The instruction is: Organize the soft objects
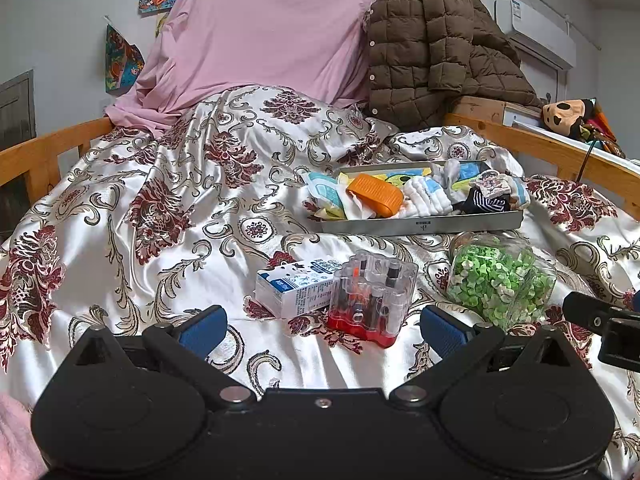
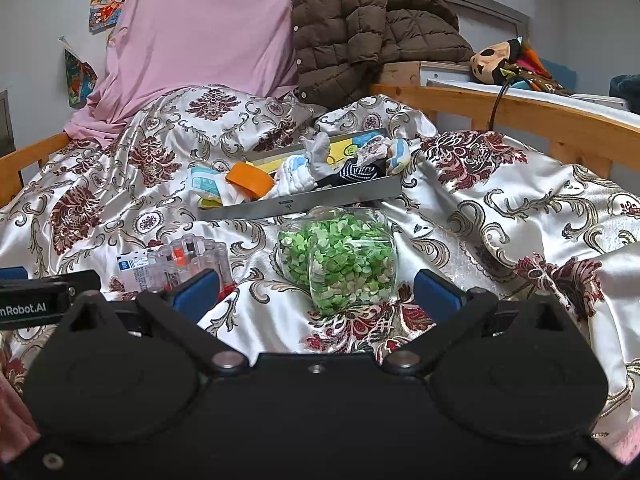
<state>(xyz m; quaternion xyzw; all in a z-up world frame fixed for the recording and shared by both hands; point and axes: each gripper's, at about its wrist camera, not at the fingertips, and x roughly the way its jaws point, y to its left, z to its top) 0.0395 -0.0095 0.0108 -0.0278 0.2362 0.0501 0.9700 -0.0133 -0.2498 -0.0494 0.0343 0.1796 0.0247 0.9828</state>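
Note:
A metal tray (image 1: 424, 226) (image 2: 304, 202) lies on the patterned quilt, filled with soft things: white socks (image 1: 424, 198) (image 2: 296, 178), a striped dark sock (image 1: 486, 202) (image 2: 358, 172), wipe packs (image 1: 324, 192) (image 2: 204, 184) and an orange sponge-like piece (image 1: 376, 194) (image 2: 248, 178). My left gripper (image 1: 322, 326) is open and holds nothing, just short of a clear case of small bottles (image 1: 372, 296) (image 2: 192, 262) and a milk carton (image 1: 294, 286). My right gripper (image 2: 316, 290) is open and holds nothing, right before a clear jar of green bits (image 2: 340, 258) (image 1: 500, 280).
The quilt (image 1: 160, 208) covers a bed with wooden rails (image 1: 560, 156) (image 2: 520, 114). A pink sheet (image 1: 260, 32) and a brown quilted jacket (image 1: 436, 48) pile up at the head. A plush toy (image 1: 568, 114) (image 2: 492, 60) sits on the right ledge.

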